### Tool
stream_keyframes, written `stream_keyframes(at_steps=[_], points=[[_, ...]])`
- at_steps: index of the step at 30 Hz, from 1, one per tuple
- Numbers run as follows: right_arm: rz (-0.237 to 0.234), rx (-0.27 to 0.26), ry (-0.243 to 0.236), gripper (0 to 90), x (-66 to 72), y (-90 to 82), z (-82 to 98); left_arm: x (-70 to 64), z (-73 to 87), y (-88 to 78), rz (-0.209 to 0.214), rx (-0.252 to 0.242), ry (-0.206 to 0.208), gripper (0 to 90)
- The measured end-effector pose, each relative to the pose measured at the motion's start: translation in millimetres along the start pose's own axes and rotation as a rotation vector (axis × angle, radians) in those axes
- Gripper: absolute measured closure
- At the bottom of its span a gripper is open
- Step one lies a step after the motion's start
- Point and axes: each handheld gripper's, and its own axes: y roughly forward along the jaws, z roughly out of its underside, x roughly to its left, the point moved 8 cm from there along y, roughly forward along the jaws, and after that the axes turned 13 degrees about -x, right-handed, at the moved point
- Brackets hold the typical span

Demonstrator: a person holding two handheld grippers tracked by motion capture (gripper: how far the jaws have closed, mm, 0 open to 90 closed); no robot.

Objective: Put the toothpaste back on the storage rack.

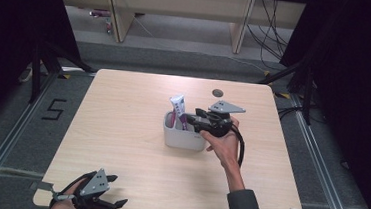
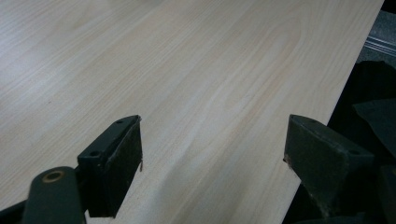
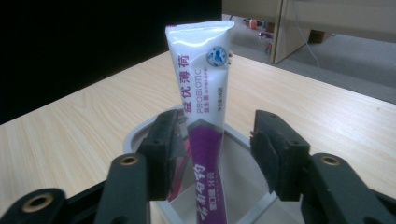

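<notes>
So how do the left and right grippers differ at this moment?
The right gripper hovers at the white cup, its jaws either side of the toothpaste tube; the left gripper sits at the table's near edge, nothing between its jaws. The left's jaws stand wider. Both are open and hand-held.

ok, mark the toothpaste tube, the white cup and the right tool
toothpaste tube [image 3: 198,84], right gripper view, on the white printed upper part.
white cup [image 1: 183,138], high view, on its front wall.
right tool [image 3: 215,144], right gripper view, midway between its open pads.
</notes>
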Motion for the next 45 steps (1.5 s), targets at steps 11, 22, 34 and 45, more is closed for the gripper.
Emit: stream_keyframes(at_steps=[11, 22, 34, 45], points=[[0.041, -0.022, 0.022, 42.4, -7.8, -30.4, 0.2, 1.7, 1.7, -0.3, -0.007, 0.017, 0.007, 18.7], [0.031, -0.035, 0.046, 40.1, -2.3, -52.8, 8.0, 1.4, 1.5, 0.9, -0.008, 0.008, -0.005, 18.7], [0.032, -0.002, 0.030, 38.4, 3.3, -72.8, 22.2, 3.4, 0.7, -0.7, -0.018, 0.006, -0.007, 18.7], [0.045, 0.007, 0.059, 35.7, 4.2, -88.3, 36.1, 3.7, -0.5, -1.2, -0.013, 0.003, 0.007, 18.7]])
